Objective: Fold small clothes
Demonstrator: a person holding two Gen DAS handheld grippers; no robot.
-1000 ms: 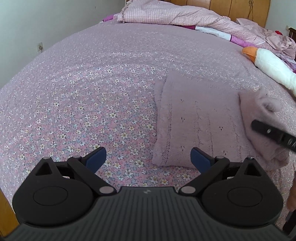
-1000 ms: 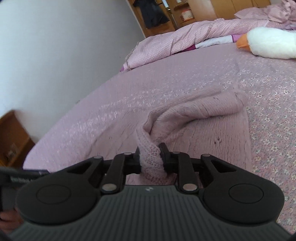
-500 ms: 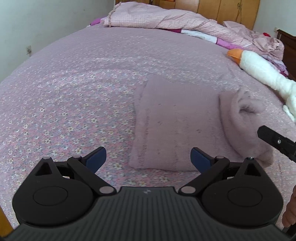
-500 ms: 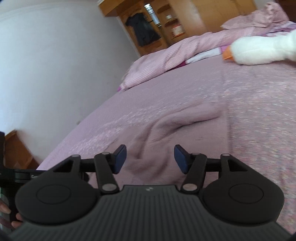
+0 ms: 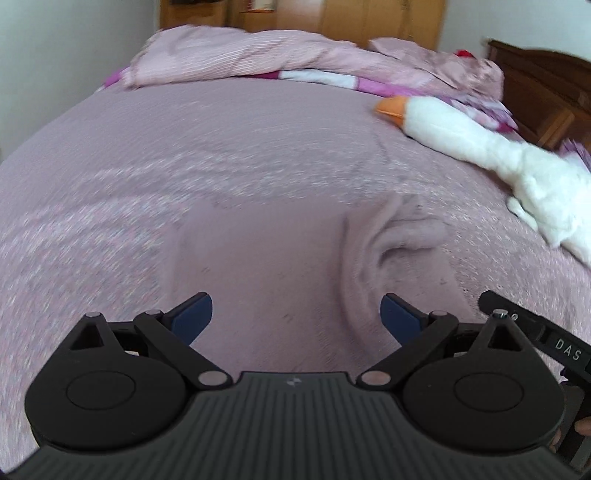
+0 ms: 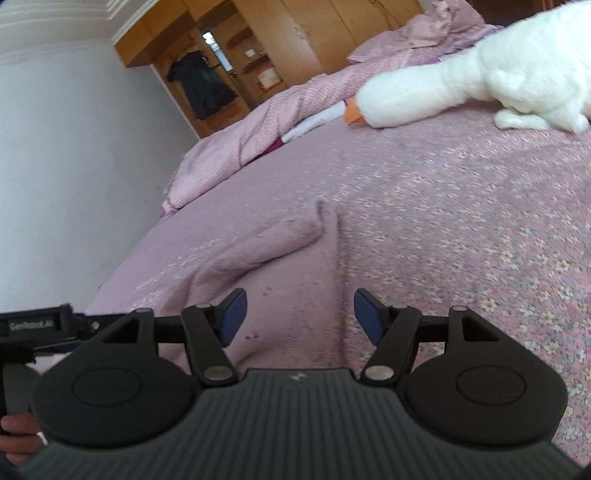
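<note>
A pale pink knitted garment (image 5: 280, 266) lies flat on the flowered bedspread (image 5: 110, 177), filling the middle of the left wrist view, with one side folded over into a soft roll (image 5: 391, 243) right of centre. The left gripper (image 5: 295, 317) hangs just above its near edge with both blue-padded fingers spread wide and nothing between them. At the lower right of that frame the other tool's black body pokes in, and white letters reading "DAS" (image 5: 569, 354) show on it; the rest of the word is cut off.

In the right wrist view the right gripper (image 6: 299, 314) is likewise released, its blue pads apart over the same garment (image 6: 288, 280), whose rolled fold (image 6: 258, 251) runs up toward the centre of the frame. At the left edge a black bar (image 6: 33, 325) carries pale lettering that looks like "GenRobot.AI", though it is blurred. A person's fingers (image 6: 14, 428) show at the lower left corner.

A white plush goose (image 6: 480, 74) with an orange beak lies in the upper right, near a bunched pink quilt (image 5: 258, 55) at the top. Wooden wardrobes (image 6: 295, 33) stand behind.
</note>
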